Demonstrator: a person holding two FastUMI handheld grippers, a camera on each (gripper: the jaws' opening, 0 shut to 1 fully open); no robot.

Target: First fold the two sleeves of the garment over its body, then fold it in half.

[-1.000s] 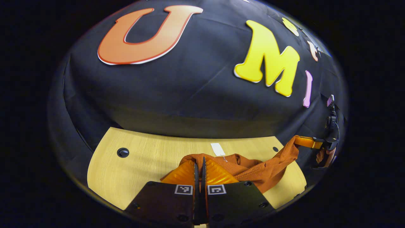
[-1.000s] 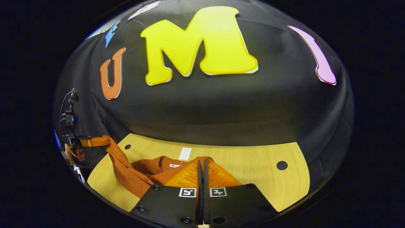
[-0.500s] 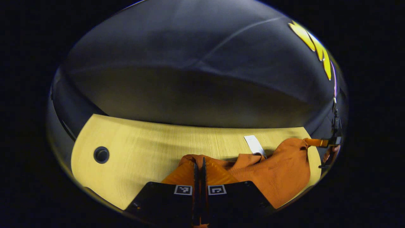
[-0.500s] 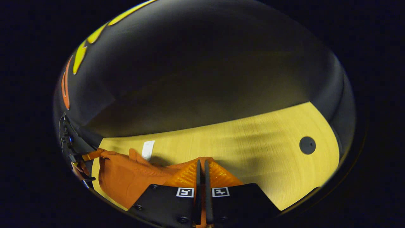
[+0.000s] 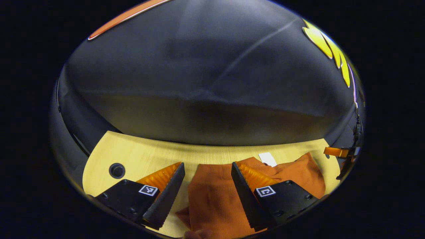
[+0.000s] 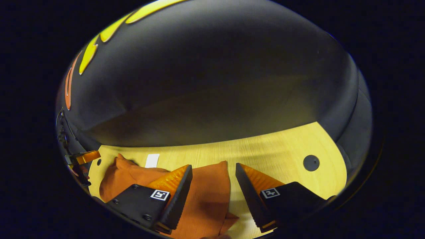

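Now both wide — left hand-held gripper (image 5: 206, 167), right hand-held gripper (image 6: 213, 169), garment (image 5: 212, 196), white tag (image 5: 267, 159), table (image 5: 139, 156).

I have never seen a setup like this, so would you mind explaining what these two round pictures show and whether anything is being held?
A person holds a two-finger gripper in each hand, and a fisheye camera rides on each one. In the left gripper view, the left gripper stands open above an orange garment lying on a wooden table. In the right gripper view, the right gripper is open over the same cloth. A white tag lies by the garment. Nothing is held.
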